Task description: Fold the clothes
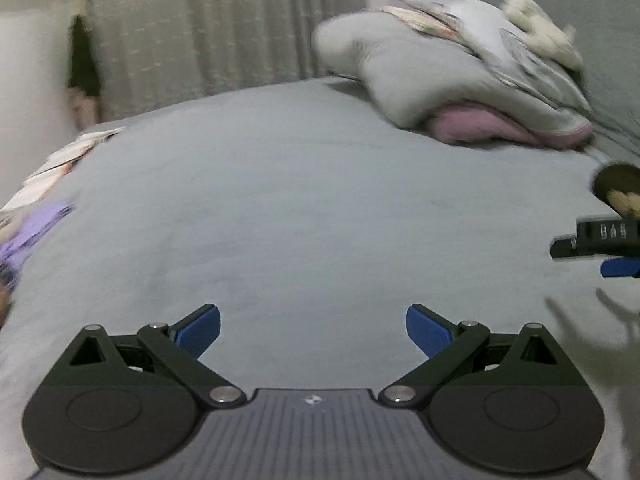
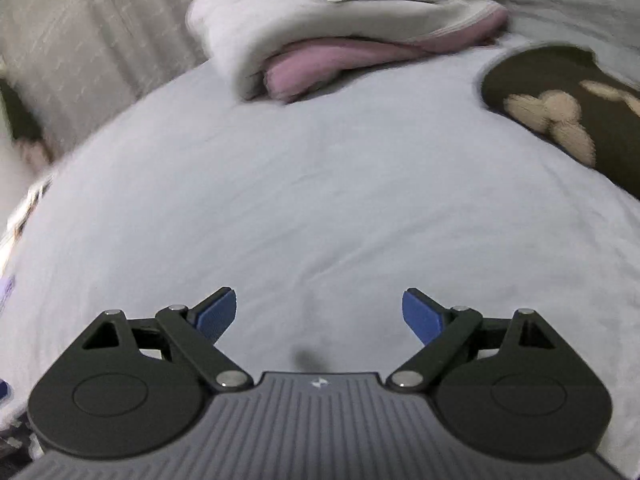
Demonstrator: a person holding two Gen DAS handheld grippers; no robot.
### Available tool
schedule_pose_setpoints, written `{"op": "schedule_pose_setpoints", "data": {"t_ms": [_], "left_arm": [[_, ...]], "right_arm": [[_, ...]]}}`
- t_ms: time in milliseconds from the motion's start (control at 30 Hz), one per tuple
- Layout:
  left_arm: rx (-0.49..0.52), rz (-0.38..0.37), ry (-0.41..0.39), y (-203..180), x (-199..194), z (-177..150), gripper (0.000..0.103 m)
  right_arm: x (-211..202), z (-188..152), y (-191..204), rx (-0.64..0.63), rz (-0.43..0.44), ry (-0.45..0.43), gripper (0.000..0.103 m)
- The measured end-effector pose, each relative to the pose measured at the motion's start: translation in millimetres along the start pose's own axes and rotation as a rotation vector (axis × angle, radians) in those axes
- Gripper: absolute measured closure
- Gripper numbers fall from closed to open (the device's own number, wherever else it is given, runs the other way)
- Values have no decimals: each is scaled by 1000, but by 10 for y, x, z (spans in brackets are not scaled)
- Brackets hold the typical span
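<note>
Though blurred, dark garment (image 2: 576,112) edge-cropped

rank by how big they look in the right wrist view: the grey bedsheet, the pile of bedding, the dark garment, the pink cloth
1. grey bedsheet
2. pile of bedding
3. dark garment, cut off by the frame edge
4. pink cloth, mostly tucked under the pile
</note>
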State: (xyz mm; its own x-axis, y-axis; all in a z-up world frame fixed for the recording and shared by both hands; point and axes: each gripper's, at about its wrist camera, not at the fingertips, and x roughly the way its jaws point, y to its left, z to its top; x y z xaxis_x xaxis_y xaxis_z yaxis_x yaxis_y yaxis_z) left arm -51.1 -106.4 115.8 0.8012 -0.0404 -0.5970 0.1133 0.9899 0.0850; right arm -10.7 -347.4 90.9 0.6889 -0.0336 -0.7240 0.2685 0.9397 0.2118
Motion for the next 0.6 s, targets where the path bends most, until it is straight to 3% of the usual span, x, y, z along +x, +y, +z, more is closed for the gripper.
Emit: {"op": "schedule_pose_setpoints", "data": {"t_ms": [133,200,300,333,433,600], "left_arm": [[-56,53,-27,558,-19,-176,3],[-139,89,-19,842,49,-280,3],[-257,66,19,1110,124,-279,3],[-280,59,15,1165,127,-273,3],[-223,70,1,1173,163,-239,1],[-228,53,35,1179,307,-127,1]], "right_arm": [[42,-155,408,-162,75,76,12],[39,-253,608,-227,109,110,12],[-24,-421,951,-305,97,66,12],[-25,-428,958,-304,96,63,12],[-17,-516,1092,-273,108,43,12],[106,-528,1112,-114,146,50,12]]}}
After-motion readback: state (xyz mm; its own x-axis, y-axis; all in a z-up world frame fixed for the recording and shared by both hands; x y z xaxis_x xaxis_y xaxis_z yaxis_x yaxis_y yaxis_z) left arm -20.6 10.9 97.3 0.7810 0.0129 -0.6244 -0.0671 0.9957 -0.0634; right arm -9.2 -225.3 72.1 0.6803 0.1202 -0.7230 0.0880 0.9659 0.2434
